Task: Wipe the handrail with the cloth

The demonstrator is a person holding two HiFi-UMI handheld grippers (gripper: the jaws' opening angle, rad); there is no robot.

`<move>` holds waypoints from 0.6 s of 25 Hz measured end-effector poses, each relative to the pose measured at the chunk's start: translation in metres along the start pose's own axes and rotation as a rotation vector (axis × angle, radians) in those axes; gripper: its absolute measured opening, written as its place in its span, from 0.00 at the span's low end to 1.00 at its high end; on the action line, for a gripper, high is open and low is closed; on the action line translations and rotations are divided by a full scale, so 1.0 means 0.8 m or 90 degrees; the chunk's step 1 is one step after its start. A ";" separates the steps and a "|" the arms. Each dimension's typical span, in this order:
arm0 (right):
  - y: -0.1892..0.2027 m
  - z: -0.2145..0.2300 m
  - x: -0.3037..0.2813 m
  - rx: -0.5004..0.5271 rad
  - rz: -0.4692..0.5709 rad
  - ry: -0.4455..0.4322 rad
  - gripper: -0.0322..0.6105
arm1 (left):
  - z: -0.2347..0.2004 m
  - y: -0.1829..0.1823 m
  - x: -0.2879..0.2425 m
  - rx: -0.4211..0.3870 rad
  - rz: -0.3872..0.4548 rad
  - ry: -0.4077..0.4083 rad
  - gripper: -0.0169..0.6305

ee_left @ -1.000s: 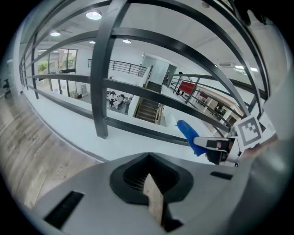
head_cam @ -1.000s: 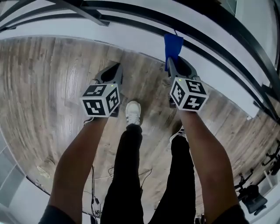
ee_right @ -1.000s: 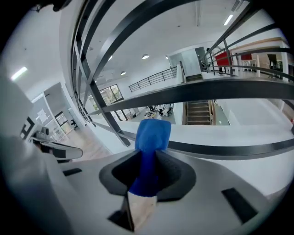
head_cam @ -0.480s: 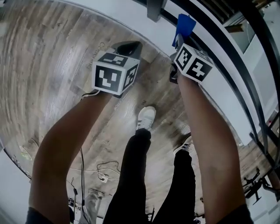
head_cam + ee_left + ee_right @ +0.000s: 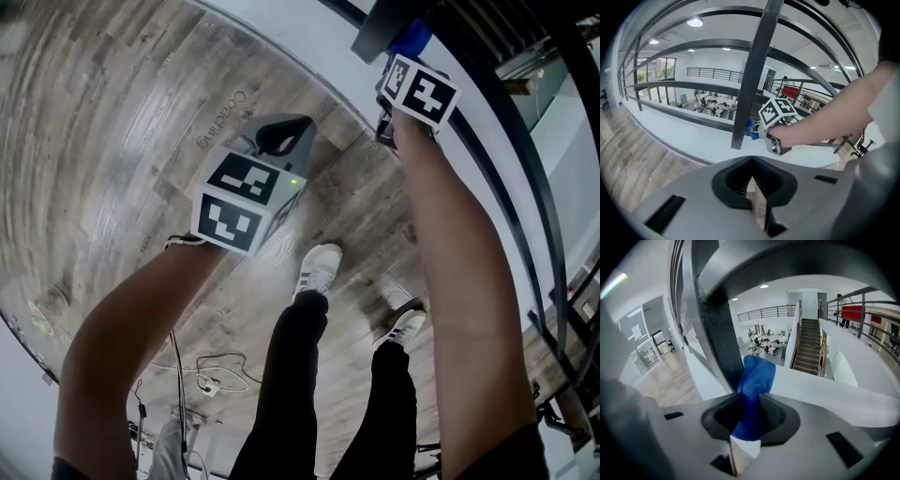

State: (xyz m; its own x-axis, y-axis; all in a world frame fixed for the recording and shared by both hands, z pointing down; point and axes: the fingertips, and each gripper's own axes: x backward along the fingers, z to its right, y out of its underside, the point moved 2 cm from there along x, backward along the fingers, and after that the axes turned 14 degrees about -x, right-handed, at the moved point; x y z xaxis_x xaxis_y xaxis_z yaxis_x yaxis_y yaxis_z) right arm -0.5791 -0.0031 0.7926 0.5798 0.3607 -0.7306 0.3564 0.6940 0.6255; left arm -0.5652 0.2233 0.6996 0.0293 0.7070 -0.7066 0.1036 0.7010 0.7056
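Observation:
A blue cloth (image 5: 756,380) is clamped in my right gripper (image 5: 751,414), and its free end presses against the dark upright post (image 5: 717,338) of the handrail. In the head view the right gripper (image 5: 397,58) is raised at the top right, with the cloth (image 5: 411,39) at the foot of the post (image 5: 375,36). The dark rails (image 5: 511,131) curve down the right side. My left gripper (image 5: 281,137) hangs lower over the floor, apart from the railing, shut with nothing in it. Its own view shows its shut jaws, the post (image 5: 753,70), and the right gripper (image 5: 764,133) with the cloth (image 5: 751,128).
A wooden plank floor (image 5: 122,141) lies below, edged by a white ledge (image 5: 309,42) under the railing. The person's dark-trousered legs and white shoes (image 5: 319,268) stand in the middle. Cables (image 5: 202,375) lie on the floor at the lower left. Beyond the railing there is an open atrium with stairs (image 5: 806,348).
The right gripper has carried the cloth up and to the right, onto the post. The left gripper has come closer to the head camera. The view has swung along the railing.

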 end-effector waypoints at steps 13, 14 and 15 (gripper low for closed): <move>0.020 0.091 0.041 0.030 -0.004 0.046 0.22 | 0.036 -0.023 -0.050 -0.016 0.021 0.019 0.03; 0.023 0.105 0.049 0.020 0.000 0.049 0.21 | 0.042 -0.026 -0.056 -0.013 0.021 0.016 0.03; 0.026 0.121 0.057 0.011 0.002 0.052 0.21 | 0.047 -0.030 -0.061 -0.009 0.021 0.011 0.03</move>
State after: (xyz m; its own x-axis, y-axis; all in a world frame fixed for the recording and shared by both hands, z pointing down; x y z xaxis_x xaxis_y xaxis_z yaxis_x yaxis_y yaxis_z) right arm -0.4745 -0.0322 0.7987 0.5201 0.4131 -0.7476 0.3671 0.6822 0.6323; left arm -0.5317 0.1681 0.7152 0.0154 0.7317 -0.6815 0.0882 0.6779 0.7298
